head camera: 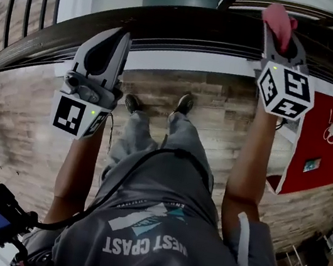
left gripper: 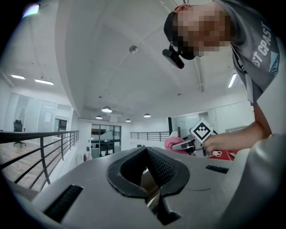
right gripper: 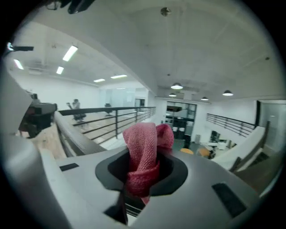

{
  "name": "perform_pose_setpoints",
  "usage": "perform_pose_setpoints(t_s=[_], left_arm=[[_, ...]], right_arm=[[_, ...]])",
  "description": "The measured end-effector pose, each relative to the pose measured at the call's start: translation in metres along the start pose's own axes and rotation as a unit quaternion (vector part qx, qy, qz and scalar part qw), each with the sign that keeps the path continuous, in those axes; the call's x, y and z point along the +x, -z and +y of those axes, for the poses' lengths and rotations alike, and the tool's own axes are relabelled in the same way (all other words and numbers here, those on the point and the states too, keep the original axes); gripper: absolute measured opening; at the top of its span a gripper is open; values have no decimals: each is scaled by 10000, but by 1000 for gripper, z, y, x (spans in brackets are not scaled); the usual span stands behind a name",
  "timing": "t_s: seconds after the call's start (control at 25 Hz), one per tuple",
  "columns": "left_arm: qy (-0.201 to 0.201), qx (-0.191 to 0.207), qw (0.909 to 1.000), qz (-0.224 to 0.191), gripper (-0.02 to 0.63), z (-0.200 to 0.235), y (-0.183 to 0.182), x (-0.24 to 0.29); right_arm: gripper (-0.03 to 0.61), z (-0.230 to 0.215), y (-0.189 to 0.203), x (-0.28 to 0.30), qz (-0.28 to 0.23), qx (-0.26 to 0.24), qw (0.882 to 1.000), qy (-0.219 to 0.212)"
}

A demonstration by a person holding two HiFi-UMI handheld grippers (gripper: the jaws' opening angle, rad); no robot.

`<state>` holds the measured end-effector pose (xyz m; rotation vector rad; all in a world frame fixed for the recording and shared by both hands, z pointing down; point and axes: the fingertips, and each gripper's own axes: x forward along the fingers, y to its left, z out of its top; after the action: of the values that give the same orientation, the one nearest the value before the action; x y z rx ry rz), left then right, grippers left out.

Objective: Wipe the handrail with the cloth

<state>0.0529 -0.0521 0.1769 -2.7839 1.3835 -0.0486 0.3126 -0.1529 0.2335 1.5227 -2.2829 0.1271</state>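
The pink cloth [head camera: 277, 20] is bunched between the right gripper's [head camera: 280, 39] jaws, which clamp it at the dark handrail [head camera: 190, 34] — whether it touches is unclear. The left gripper [head camera: 120, 38], farther along the rail, has its jaws together on nothing — tip at the rail's edge.

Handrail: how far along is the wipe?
Done: the cloth is clamped in the right gripper jaws. In hand: it is held over the handrail, contact unclear. Left: the wiping itself; no wiped stretch shows. The left gripper is shut, empty.
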Motion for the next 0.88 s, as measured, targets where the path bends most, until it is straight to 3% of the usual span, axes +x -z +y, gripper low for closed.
perform_pose_setpoints(t_s=[0.12,0.2,0.28,0.4,0.52,0.6,0.72,0.8,0.88], left_arm=[[34,35,10000,-5,6,-20,-6,11],[-10,78,10000,31,6,-23,-3,10],[-72,62,10000,22,6,-20,0,6],[-124,-151,9996,-179,6,-12,0,1],[-75,-350,9985,-424,6,-16,-7,3],[22,-292,9986,-431,6,-19,-9,2],[89,-180,9992,-347,6,-25,-9,4],[131,-150,9992,-336,6,-40,-13,13],[149,-55,9995,-274,6,-58,-15,27]], right_arm=[[78,83,-1,26,53,-351,9915,-1252],[78,92,12,29,151,-450,9885,-1434],[78,59,26,24,223,-328,9925,-1160],[78,-36,49,5,485,-99,9986,-188],[78,-143,79,-26,996,307,9898,968],[78,-162,76,-39,1111,429,9854,1215],[78,-94,40,-20,738,-23,9966,360],[78,-51,38,1,660,-321,9969,-292],[78,-46,47,8,610,-478,9956,-532]])
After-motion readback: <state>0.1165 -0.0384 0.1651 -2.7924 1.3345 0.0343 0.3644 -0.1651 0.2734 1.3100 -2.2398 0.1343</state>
